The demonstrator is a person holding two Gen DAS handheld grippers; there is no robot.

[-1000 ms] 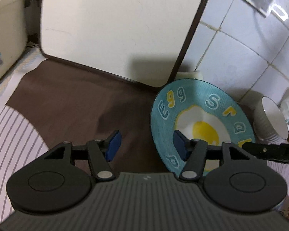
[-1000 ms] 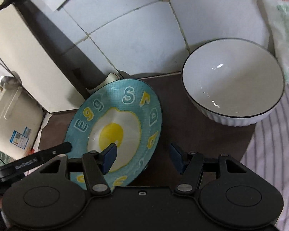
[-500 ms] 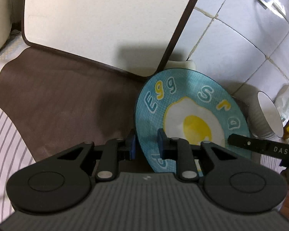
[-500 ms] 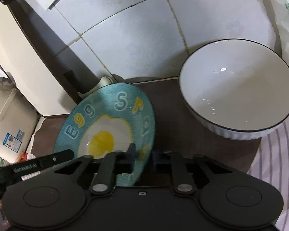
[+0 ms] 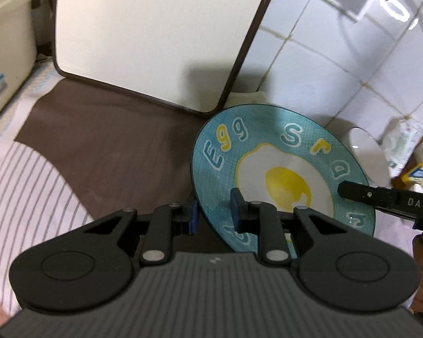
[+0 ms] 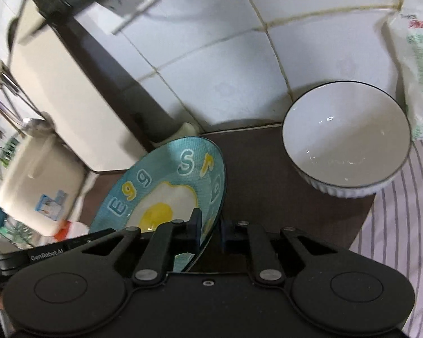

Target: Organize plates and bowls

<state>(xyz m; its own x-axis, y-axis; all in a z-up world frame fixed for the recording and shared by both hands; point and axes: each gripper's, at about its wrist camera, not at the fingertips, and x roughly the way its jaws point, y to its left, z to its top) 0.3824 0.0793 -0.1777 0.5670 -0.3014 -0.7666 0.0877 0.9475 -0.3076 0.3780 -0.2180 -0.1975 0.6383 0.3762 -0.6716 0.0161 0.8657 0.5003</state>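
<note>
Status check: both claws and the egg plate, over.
Left claw astride plate rim, not clamped. Right claw shut on egg plate, tilted up. White bowl apart, right.

Your right gripper (image 6: 210,229) hides the plate's (image 6: 166,186) lower rim. Ahead of your left gripper (image 5: 214,215), the bowl (image 5: 366,157) sits half hidden behind that plate.

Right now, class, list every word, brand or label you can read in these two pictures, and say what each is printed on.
"Egg": blue plate, above its fried-egg picture; the other letters on its rim are partly hidden.
"DAS": arm of the right gripper, cut off at the edge of the left view.
"GenRobot.AI": arm of the left gripper, in the right view.
White packet and cream box label: too blurred.
</note>
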